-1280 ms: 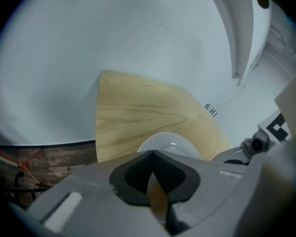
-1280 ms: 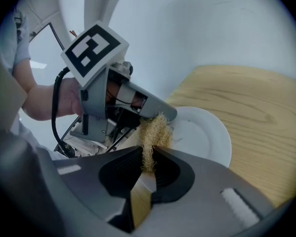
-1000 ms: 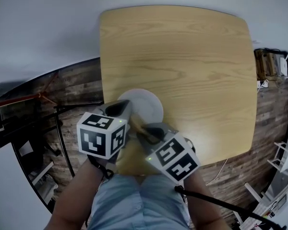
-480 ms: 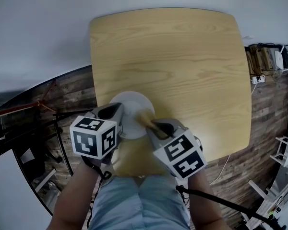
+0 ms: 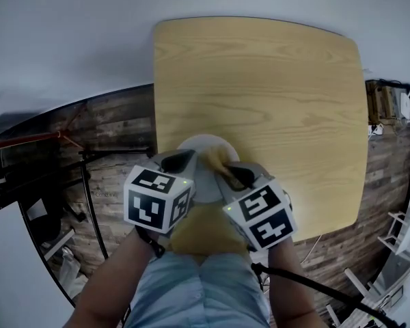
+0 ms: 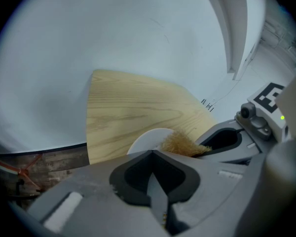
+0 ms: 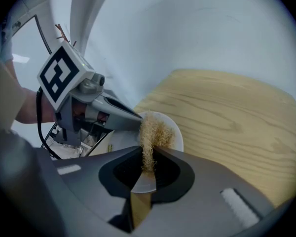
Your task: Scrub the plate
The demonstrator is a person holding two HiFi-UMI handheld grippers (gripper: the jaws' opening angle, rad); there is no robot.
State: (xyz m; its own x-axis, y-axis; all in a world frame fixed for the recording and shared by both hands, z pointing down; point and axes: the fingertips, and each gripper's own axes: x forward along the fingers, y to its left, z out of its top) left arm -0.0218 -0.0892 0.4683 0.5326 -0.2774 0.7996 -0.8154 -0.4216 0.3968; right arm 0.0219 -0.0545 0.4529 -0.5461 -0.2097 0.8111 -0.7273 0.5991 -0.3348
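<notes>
Left tongs (image 6: 153,157) pinch plate (image 6: 144,141) rim, I judge to steady it. Right tongs (image 7: 147,157) clamp scrubber (image 7: 153,132), pressed onto plate just ahead.

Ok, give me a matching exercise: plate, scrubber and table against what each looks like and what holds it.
1. plate
2. scrubber
3. table

A. tan fibres, pinched in the right tongs
B. light wood, bearing the plate
C. white, rim held by the left tongs

Pairs: 1-C, 2-A, 3-B.
</notes>
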